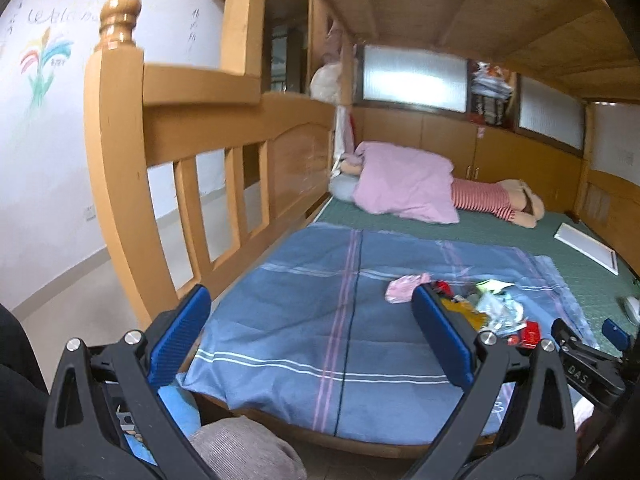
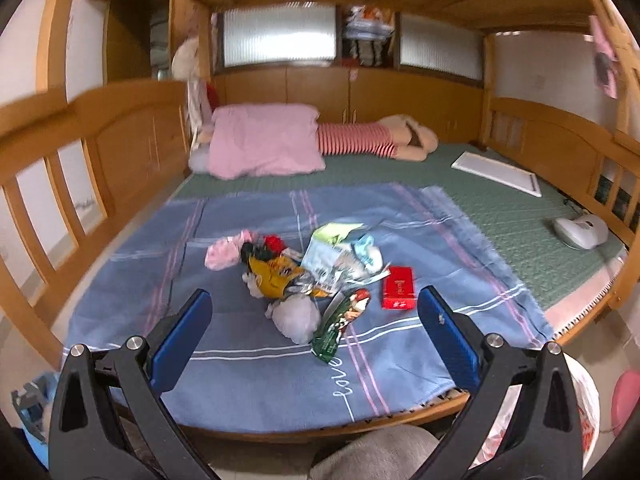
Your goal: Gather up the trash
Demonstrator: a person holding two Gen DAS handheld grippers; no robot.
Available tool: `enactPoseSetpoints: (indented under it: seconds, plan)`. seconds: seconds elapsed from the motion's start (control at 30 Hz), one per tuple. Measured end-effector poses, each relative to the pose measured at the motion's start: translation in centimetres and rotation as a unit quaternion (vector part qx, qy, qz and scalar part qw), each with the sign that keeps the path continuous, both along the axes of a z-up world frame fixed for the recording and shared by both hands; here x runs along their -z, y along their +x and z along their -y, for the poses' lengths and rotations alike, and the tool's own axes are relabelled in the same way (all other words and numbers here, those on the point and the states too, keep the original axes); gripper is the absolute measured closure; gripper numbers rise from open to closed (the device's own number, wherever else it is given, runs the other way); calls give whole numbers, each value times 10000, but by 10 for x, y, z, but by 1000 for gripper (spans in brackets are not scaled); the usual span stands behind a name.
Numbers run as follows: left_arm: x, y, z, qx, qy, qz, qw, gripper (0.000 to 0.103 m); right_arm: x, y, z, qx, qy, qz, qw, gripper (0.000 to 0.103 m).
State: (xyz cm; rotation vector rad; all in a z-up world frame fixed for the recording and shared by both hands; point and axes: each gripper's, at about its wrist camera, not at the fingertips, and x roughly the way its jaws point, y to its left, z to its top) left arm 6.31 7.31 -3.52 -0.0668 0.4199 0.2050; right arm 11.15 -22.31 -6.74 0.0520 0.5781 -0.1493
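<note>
A heap of trash lies on the blue striped blanket of a wooden bunk bed. In the right wrist view I make out a yellow snack bag, a green wrapper, a red packet, crumpled white tissue, a pink scrap and clear wrappers. My right gripper is open, held just short of the heap with nothing between its fingers. My left gripper is open too, over the blanket left of the trash pile. The pink scrap shows there as well.
A pink pillow and a striped plush toy lie at the bed's far end. A white board and a white device rest on the green mat. Wooden rails flank the bed. A white plastic bag hangs low right.
</note>
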Motion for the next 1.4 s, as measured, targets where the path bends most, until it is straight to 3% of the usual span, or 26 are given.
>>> enactPoseSetpoints:
  seconds: [0.43,0.6,0.67,0.77,0.8,0.83,0.9,0.93,1.0,1.17,1.4]
  plan:
    - [37,70,-47,-374,-39,-390,9985,3,93,171,-25,-675,273,-1460,9866,3]
    - [44,80,-58,-572,113,-464,9972,3,121,213,-34,-676,153,-1904,9793,3]
    - [45,83,-62,-591,94,-483,9970,3,129,225,-36,-642,106,-2027,9771,9]
    - [46,88,-66,-607,75,-506,9968,3,140,240,-36,-563,48,-2283,9719,31]
    - [47,89,-65,-616,87,-522,9967,3,144,244,-36,-594,63,-2395,9690,51]
    - [48,90,-66,-607,84,-535,9967,3,150,249,-37,-606,66,-2591,9639,61]
    - [48,91,-65,-607,76,-550,9966,3,161,255,-39,-665,67,-2914,9543,71]
    - [48,90,-65,-607,71,-551,9966,3,164,257,-40,-693,84,-3001,9514,90]
    - [48,90,-65,-620,87,-539,9966,3,161,254,-38,-659,186,-2956,9528,99]
    - [49,90,-55,-569,154,-502,9970,3,114,227,-26,-832,642,-2283,9679,100]
    - [71,109,1,223,306,-746,9965,3,49,164,29,-793,1215,-1518,9777,100]
